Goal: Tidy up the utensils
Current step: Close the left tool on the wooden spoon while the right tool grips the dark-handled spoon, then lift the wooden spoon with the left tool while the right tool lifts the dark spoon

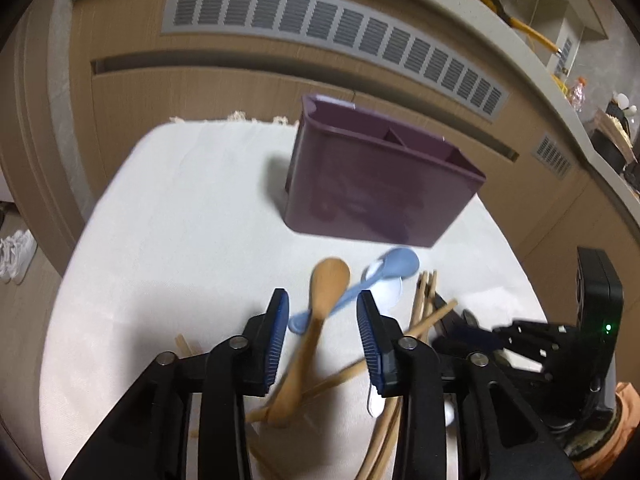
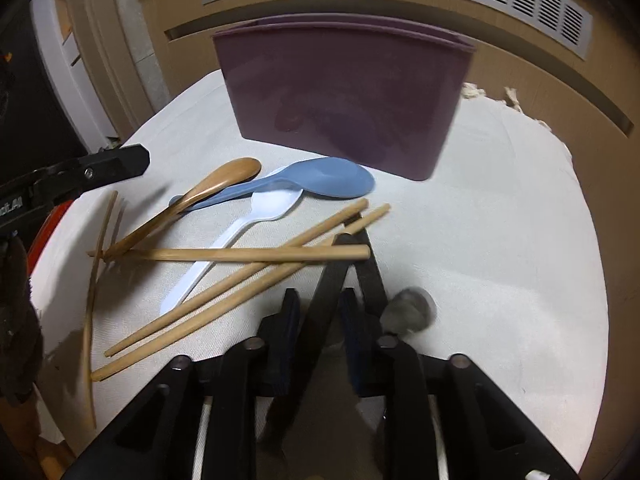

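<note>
while white cloth (image 2: pixel 500 208) covers table, left gripper (image 1: pixel 323 322) released; right gripper (image 2: pixel 320 312) clenched on black chopsticks (image 2: pixel 352 264).

Behind the white-clothed worktop (image 1: pixel 168 216): tan wooden panelling (image 1: pixel 224 92) with a long grey vent grille (image 1: pixel 332 28), white sneakers (image 1: pixel 16 254) on the floor beside.

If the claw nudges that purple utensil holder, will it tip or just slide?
The purple utensil holder looks tall against a fairly narrow base, so a push near its rim would probably tip it. Its compartments show nothing inside, so it is likely light. It stands on the white cloth, which may bunch up under a low push.
</note>
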A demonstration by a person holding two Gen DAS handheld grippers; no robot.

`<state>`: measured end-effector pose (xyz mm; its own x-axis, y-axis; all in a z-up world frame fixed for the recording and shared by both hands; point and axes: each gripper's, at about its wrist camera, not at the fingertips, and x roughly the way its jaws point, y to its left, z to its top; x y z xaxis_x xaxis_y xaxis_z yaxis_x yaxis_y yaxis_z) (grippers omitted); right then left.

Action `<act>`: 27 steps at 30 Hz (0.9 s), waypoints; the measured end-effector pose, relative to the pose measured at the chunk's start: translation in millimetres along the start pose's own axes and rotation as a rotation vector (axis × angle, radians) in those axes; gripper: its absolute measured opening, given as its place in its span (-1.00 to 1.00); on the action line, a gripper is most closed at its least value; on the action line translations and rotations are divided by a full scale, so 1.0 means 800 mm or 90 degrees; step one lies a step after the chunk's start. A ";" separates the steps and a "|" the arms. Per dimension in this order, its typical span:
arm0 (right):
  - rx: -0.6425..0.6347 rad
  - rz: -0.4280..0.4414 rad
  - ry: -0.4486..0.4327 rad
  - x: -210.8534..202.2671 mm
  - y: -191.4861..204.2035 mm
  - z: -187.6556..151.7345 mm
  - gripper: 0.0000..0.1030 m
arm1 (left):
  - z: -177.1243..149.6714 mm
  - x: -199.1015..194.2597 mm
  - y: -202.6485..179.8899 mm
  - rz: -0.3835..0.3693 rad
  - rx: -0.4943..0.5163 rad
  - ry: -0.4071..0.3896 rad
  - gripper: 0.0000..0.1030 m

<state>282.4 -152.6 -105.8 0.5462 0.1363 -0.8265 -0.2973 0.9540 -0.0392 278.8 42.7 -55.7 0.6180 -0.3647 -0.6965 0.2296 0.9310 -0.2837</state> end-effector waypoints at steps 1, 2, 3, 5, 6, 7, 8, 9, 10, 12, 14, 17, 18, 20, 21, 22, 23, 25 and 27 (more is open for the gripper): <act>-0.002 0.009 0.001 -0.001 -0.001 0.001 -0.78 | -0.002 0.001 -0.002 0.000 0.008 0.008 -0.15; 0.002 0.021 -0.001 -0.004 -0.005 0.001 -0.78 | -0.003 0.001 -0.006 0.001 0.019 0.015 0.00; 0.005 0.025 -0.006 -0.008 -0.008 0.001 -0.78 | -0.005 0.002 -0.009 0.003 0.037 0.023 0.07; 0.010 0.028 -0.029 -0.023 -0.017 0.000 -0.78 | -0.003 0.006 -0.017 0.004 0.067 0.035 0.08; 0.016 0.031 -0.037 -0.030 -0.021 0.000 -0.78 | -0.001 0.011 -0.021 0.000 0.085 0.043 0.08; 0.021 0.034 -0.043 -0.035 -0.023 0.001 -0.78 | 0.002 0.017 -0.025 -0.008 0.104 0.055 0.08; 0.028 0.041 -0.050 -0.041 -0.028 0.001 -0.78 | 0.007 0.024 -0.028 -0.013 0.118 0.065 0.08; 0.031 0.047 -0.056 -0.046 -0.030 0.001 -0.78 | 0.012 0.030 -0.030 -0.014 0.125 0.073 0.08; 0.031 0.051 -0.061 -0.050 -0.031 0.001 -0.78 | 0.020 0.038 -0.030 -0.014 0.129 0.085 0.07; 0.029 0.056 -0.070 -0.057 -0.031 -0.001 -0.78 | 0.035 0.053 -0.026 -0.021 0.126 0.112 0.04; 0.028 0.062 -0.078 -0.062 -0.032 -0.005 -0.78 | 0.047 0.068 -0.020 -0.016 0.121 0.139 -0.06; 0.027 0.064 -0.083 -0.063 -0.034 -0.008 -0.78 | 0.057 0.084 -0.019 0.004 0.144 0.169 -0.10; 0.029 0.066 -0.082 -0.062 -0.034 -0.008 -0.78 | 0.057 0.090 -0.021 0.002 0.155 0.184 -0.11; 0.032 0.068 -0.081 -0.059 -0.035 -0.009 -0.78 | 0.057 0.101 -0.024 0.004 0.167 0.207 -0.14; 0.033 0.069 -0.080 -0.057 -0.035 -0.009 -0.78 | 0.057 0.106 -0.024 0.012 0.170 0.213 -0.18; 0.033 0.070 -0.080 -0.057 -0.034 -0.010 -0.78 | 0.057 0.112 -0.023 0.021 0.170 0.217 -0.18; 0.032 0.071 -0.080 -0.056 -0.034 -0.011 -0.78 | 0.059 0.114 -0.021 0.020 0.161 0.214 -0.19; 0.029 0.067 -0.082 -0.057 -0.034 -0.012 -0.78 | 0.061 0.121 -0.015 0.031 0.144 0.230 -0.32; 0.030 0.064 -0.083 -0.058 -0.034 -0.013 -0.78 | 0.062 0.125 -0.016 0.038 0.149 0.231 -0.33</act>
<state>257.1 -187.4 -72.3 0.6136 0.2625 -0.7447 -0.3208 0.9446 0.0687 375.2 -4.6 -88.8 0.3399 -0.2534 -0.9057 0.3916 0.9137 -0.1087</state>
